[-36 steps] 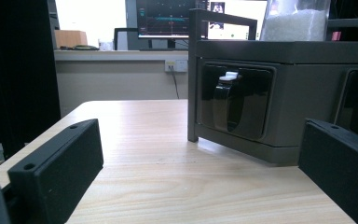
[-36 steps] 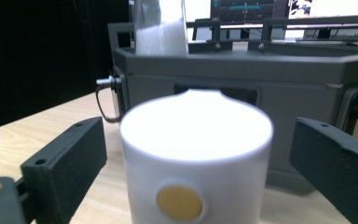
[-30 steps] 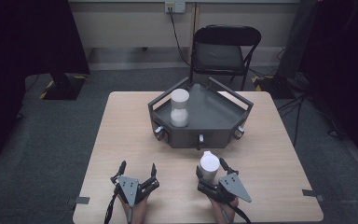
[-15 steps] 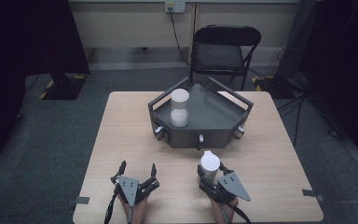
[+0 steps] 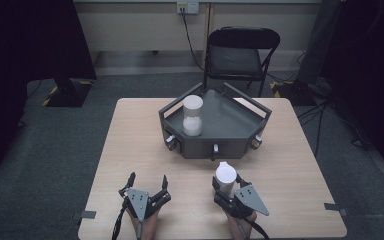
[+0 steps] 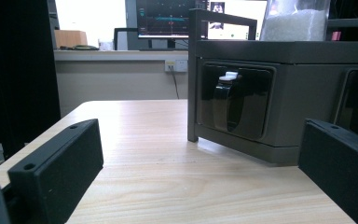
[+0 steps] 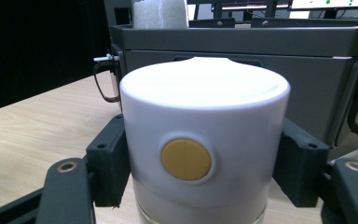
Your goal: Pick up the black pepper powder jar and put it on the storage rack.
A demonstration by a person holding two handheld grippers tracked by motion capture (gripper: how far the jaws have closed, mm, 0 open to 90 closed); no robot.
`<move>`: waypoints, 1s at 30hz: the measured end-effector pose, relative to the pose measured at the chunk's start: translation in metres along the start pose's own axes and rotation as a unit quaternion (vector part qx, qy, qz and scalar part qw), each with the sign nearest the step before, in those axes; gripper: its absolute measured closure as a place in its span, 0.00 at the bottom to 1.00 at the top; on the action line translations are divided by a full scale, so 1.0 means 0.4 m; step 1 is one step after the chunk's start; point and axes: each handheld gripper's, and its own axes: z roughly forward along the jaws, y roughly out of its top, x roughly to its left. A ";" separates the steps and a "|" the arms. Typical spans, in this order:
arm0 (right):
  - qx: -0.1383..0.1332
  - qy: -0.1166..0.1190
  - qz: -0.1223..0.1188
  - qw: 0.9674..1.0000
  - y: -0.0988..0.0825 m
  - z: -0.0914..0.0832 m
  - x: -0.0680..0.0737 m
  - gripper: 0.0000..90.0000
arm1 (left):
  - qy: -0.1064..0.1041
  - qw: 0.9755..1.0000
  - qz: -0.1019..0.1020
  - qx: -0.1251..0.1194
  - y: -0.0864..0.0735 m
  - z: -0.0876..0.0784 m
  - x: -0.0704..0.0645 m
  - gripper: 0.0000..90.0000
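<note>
Clamping a white container between its two black jaws, the right tool sits at the near edge of the worktop, at about five o'clock from the worktop's middle in the high view; its jaws have just been closing, and now they press on the container from both sides. In the right gripper view the container stands upright between the jaws, with a white cap, a round yellow dot on the cap's front, and a clear lower part just below it. At about seven o'clock, well apart from the right tool, the left tool rests low over the worktop with its jaws spread wide and nothing between them; in the left gripper view only bare wood lies between the two jaws. Farther on, at twelve o'clock from both tools and just beyond the container, stands a dark grey tray with angled corners, raised rails and recessed handles on its front wall; one of those handles shows in the left gripper view. Inside the tray, toward its left side, a second jar stands upright, white-capped and holding a white grainy fill. Beyond the worktop's far edge, at twelve o'clock, a black folding chair faces the worktop on grey carpet, and behind it a wall socket has a cable hanging from it.
</note>
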 end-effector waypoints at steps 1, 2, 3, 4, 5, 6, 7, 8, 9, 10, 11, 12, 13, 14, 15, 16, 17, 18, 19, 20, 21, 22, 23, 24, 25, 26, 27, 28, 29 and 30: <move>0.000 0.001 0.001 1.000 0.001 -0.001 -0.001 0.33 | 0.000 1.000 0.000 0.000 0.000 0.000 0.000 0.00; 0.000 0.003 0.002 1.000 0.003 -0.001 -0.004 0.33 | 0.000 1.000 0.000 0.000 0.000 0.000 0.000 0.00; 0.000 0.005 0.002 1.000 0.005 -0.002 -0.006 0.33 | 0.000 1.000 0.000 0.000 0.000 0.000 0.000 0.00; 0.000 0.006 0.001 1.000 0.007 -0.003 -0.008 0.33 | 0.000 1.000 0.000 0.000 0.000 0.000 0.000 0.00; 0.000 0.008 0.000 1.000 0.009 -0.003 -0.009 0.33 | 0.000 1.000 0.000 0.000 0.000 0.000 0.000 0.00; 0.000 0.009 -0.001 1.000 0.011 -0.003 -0.010 0.33 | 0.000 1.000 0.000 0.000 0.000 0.000 0.000 0.00; 0.000 0.010 -0.002 1.000 0.013 -0.004 -0.012 0.33 | 0.000 1.000 0.000 0.000 0.000 0.000 0.000 0.00; 0.001 0.011 -0.002 1.000 0.015 -0.004 -0.013 0.33 | 0.000 1.000 0.000 0.000 0.000 0.000 0.000 0.00; 0.002 0.011 0.000 1.000 0.017 -0.004 -0.014 0.33 | 0.000 1.000 0.000 0.000 0.000 0.000 0.000 0.00; 0.004 0.012 -0.001 1.000 0.020 -0.004 -0.016 0.33 | 0.000 1.000 0.000 0.000 0.000 0.000 0.000 0.00; 0.005 0.014 0.000 1.000 0.022 -0.004 -0.018 0.33 | 0.000 1.000 0.000 0.000 0.000 0.000 0.000 0.00; 0.005 0.016 0.000 1.000 0.024 -0.004 -0.020 0.33 | 0.000 1.000 0.000 0.000 0.000 0.000 0.000 0.00; 0.004 0.018 0.001 1.000 0.025 -0.005 -0.022 0.33 | 0.000 1.000 0.000 0.000 0.000 0.000 0.000 0.00; 0.003 0.019 0.000 1.000 0.027 -0.006 -0.023 0.33 | 0.000 1.000 0.000 0.000 0.000 0.000 0.000 0.00; 0.003 0.020 -0.001 1.000 0.029 -0.006 -0.024 0.33 | 0.000 1.000 0.000 0.000 0.000 0.000 0.000 0.00; 0.003 0.022 -0.001 1.000 0.031 -0.007 -0.027 0.33 | 0.000 1.000 0.000 0.000 0.000 0.000 0.000 0.00; 0.002 0.023 0.000 1.000 0.033 -0.007 -0.029 0.33 | 0.000 1.000 0.000 0.000 0.000 0.000 0.000 0.00; 0.002 0.024 0.000 1.000 0.037 -0.007 -0.032 0.33 | 0.000 1.000 0.000 0.000 0.000 0.000 0.000 0.00; 0.001 0.025 -0.001 1.000 0.040 -0.007 -0.035 0.33 | 0.000 1.000 0.000 0.000 0.000 0.000 0.000 0.00; 0.001 0.026 -0.002 1.000 0.042 -0.008 -0.036 0.33 | 0.000 1.000 0.000 0.000 0.000 0.000 0.000 0.00; 0.001 0.026 -0.003 1.000 0.046 -0.008 -0.039 0.33 | 0.000 1.000 0.000 0.000 0.000 0.000 0.000 0.00; 0.000 0.028 -0.003 1.000 0.048 -0.008 -0.042 0.33 | 0.000 1.000 0.000 0.000 0.000 0.000 0.000 0.00; 0.000 0.029 -0.002 1.000 0.051 -0.008 -0.045 0.33 | 0.000 1.000 0.000 0.000 0.000 0.000 0.000 0.00; 0.000 0.029 -0.002 1.000 0.051 -0.008 -0.045 0.33 | 0.000 1.000 0.000 0.000 0.000 0.000 0.000 0.00; -0.004 0.031 -0.002 1.000 0.056 -0.009 -0.050 0.33 | 0.000 1.000 0.000 0.000 0.000 0.000 0.000 0.00; -0.005 0.032 -0.002 0.999 0.059 -0.009 -0.052 0.33 | 0.000 1.000 0.000 0.000 0.000 0.000 0.000 0.00; -0.005 0.033 -0.001 0.999 0.064 -0.009 -0.055 0.33 | 0.000 1.000 0.000 0.000 0.000 0.000 0.000 0.00; -0.006 0.035 0.001 0.999 0.067 -0.009 -0.059 0.33 | 0.000 1.000 0.000 0.000 0.000 0.000 0.000 0.00; -0.007 0.037 0.002 0.999 0.072 -0.009 -0.063 0.33 | 0.000 1.000 0.000 0.000 0.000 0.000 0.000 0.00; -0.008 0.038 0.002 0.999 0.076 -0.009 -0.066 0.33 | 0.000 1.000 0.000 0.000 0.000 0.000 0.000 0.00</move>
